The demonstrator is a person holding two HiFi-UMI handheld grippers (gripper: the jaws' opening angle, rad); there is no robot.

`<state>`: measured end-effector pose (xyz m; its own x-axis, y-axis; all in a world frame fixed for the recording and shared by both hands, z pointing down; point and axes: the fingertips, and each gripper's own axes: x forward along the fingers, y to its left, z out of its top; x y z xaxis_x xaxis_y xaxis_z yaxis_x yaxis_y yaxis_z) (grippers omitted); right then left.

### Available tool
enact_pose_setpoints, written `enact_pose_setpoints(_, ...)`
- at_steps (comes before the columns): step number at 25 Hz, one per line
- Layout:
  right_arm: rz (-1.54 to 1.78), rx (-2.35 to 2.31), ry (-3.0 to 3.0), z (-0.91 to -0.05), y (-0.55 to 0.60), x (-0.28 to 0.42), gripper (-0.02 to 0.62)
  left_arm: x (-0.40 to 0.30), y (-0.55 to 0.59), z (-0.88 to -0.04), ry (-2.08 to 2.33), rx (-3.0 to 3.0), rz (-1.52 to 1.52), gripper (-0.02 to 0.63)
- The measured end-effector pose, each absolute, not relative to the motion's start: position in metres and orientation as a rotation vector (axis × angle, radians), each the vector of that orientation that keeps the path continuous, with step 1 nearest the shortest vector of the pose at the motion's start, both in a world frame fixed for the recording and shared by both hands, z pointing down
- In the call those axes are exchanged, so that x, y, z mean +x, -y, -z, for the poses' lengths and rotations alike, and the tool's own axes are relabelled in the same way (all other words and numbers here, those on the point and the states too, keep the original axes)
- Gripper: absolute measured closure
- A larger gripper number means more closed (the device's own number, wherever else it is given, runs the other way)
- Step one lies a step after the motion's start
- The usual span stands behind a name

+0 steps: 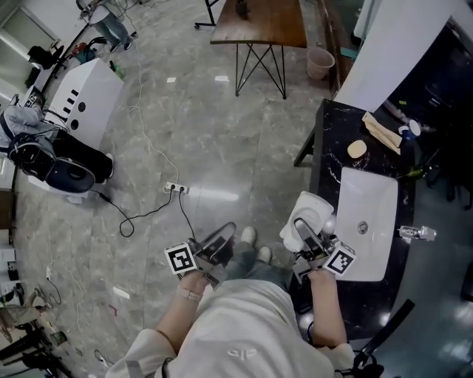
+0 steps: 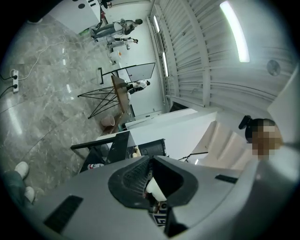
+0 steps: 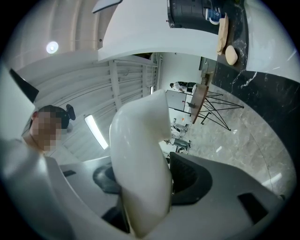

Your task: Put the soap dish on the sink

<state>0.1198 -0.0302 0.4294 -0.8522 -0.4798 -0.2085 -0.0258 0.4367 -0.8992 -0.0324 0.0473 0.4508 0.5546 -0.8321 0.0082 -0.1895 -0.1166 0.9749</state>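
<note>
The white soap dish [image 1: 309, 210] is clamped in my right gripper [image 1: 303, 225], which is shut on it just left of the black marble counter [image 1: 325, 148]. In the right gripper view the soap dish [image 3: 140, 154] stands tilted between the dark pads of that gripper [image 3: 145, 177] and hides much of the scene. The white rectangular sink [image 1: 366, 221] is set in the counter, right of the dish. My left gripper [image 1: 214, 247] hangs over the floor by the person's knees. Its jaws meet at the tips in the left gripper view [image 2: 151, 159], with nothing held.
A tan soap bar [image 1: 357, 149] and a wooden item [image 1: 380, 131] lie on the counter behind the sink. A small bottle [image 1: 417, 233] lies at the sink's right. On the floor are a power strip [image 1: 176, 188] with cables, a wooden table [image 1: 259, 22] and a pink bin [image 1: 320, 63].
</note>
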Motion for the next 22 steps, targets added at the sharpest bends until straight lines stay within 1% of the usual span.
enact_pose_setpoints(9, 1.357, -0.655, -2.297, -0.444, 0.075, 0.137, 0.337, -0.001, 0.02, -0.467, 0.708, 1.632, 0.624, 0.597)
enact_pose_setpoints(16, 1.232, -0.966, -2.435, -0.456, 0.136, 0.175, 0.339, 0.033, 0.061, -0.489, 0.583, 1.605, 0.568, 0.595)
enact_pose_setpoints(20, 1.109, -1.187, -2.596, -0.466, 0.175, 0.192, 0.339, 0.047, 0.077, -0.509, 0.528, 1.573, 0.532, 0.547)
enact_pose_setpoints(22, 1.038, -1.3, -2.678, -0.477, 0.193, 0.2, 0.339, 0.053, 0.084, -0.519, 0.5, 1.553, 0.516, 0.534)
